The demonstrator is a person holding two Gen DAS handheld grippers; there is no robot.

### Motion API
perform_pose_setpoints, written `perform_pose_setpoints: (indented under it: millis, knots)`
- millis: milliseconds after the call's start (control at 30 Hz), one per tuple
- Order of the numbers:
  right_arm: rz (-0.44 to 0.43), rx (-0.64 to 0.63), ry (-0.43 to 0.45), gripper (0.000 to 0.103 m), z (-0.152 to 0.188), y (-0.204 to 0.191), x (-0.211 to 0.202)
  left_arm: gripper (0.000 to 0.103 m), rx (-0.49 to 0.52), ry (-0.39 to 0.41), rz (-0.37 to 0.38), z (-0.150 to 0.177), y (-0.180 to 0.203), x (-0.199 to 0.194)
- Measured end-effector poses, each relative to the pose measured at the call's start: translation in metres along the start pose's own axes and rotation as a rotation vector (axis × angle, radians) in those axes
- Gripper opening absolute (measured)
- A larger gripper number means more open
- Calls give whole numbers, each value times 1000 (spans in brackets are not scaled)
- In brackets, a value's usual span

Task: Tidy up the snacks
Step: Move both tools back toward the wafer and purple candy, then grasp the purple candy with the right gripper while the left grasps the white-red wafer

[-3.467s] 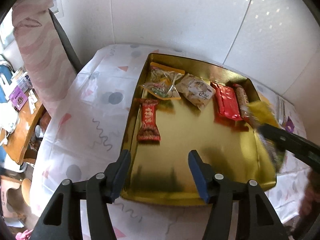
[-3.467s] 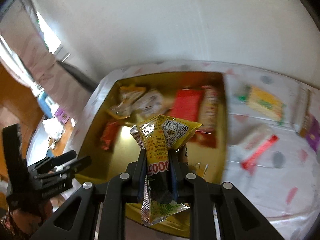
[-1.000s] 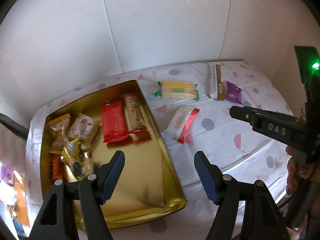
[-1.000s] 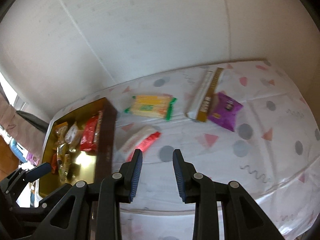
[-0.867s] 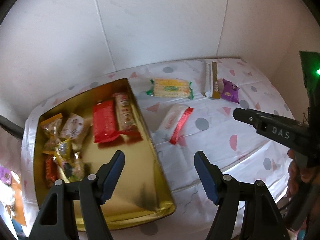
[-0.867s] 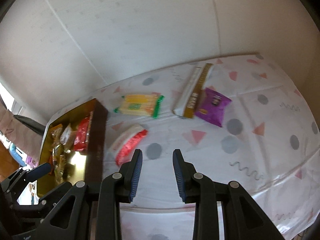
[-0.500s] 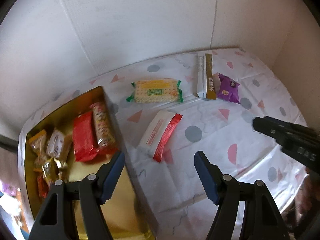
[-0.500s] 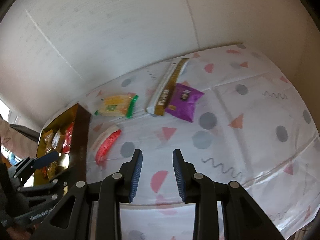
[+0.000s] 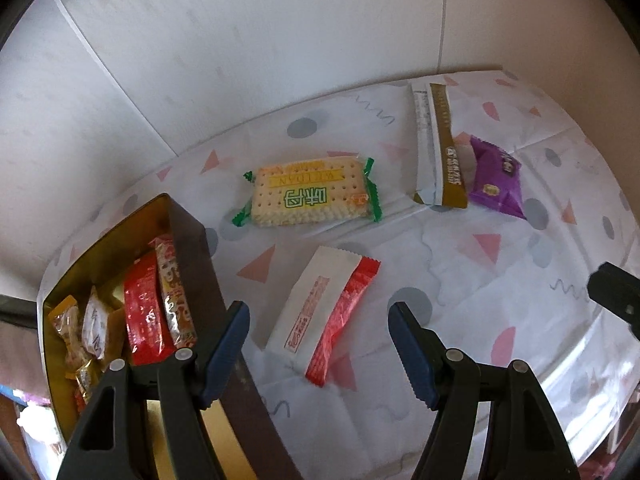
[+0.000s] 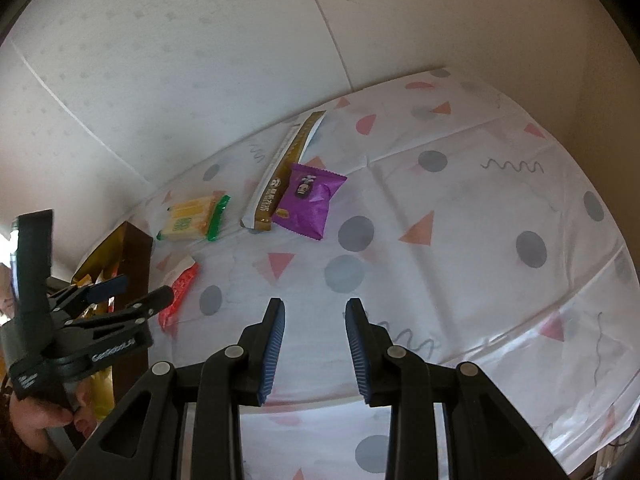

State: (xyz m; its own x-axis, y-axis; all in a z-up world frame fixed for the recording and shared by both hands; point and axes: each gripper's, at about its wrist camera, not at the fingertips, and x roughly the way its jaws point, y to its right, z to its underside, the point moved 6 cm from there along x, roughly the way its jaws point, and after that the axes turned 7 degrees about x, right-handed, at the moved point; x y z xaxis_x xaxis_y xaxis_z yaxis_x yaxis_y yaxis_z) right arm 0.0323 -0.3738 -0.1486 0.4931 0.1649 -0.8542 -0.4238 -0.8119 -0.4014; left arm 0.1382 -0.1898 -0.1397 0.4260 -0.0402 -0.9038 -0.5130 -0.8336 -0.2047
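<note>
Left hand-held gripper [image 9: 318, 344]: jaws spread wide, holding nothing, above the white-and-red packet [image 9: 322, 316] on the patterned counter [image 9: 460, 264].
Right hand-held gripper [image 10: 315, 342]: released, empty, over bare cloth.
Gold tray [image 9: 188, 248]: at the counter's left end; only the left view shows its contents, including a red packet [image 9: 142, 312].
Loose on the counter: cracker pack [image 9: 310, 194], gold-and-white bar [image 9: 438, 152] touching the purple packet [image 9: 496, 178].
Right view alone shows the person's hand [image 10: 36, 420] gripping the left tool.
</note>
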Motion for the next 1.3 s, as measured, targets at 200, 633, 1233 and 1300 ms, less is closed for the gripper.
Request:
perform_pose_setpoints:
  millis: [200,633,1233,1300]
  knots:
    - [4,0,-4,32,-1,1,1,72,13,-16,-3,-3,-1,13]
    - [7,7,-10,32,2,3,4,56,18,-52,43,5,-5,34]
    - [8,-11,-18,32,-6,-2,15,51,-14,-46,123,30,27,21]
    - [11,-26,-16,32,-15,-5,17,48,-8,-39,122,32,30,20]
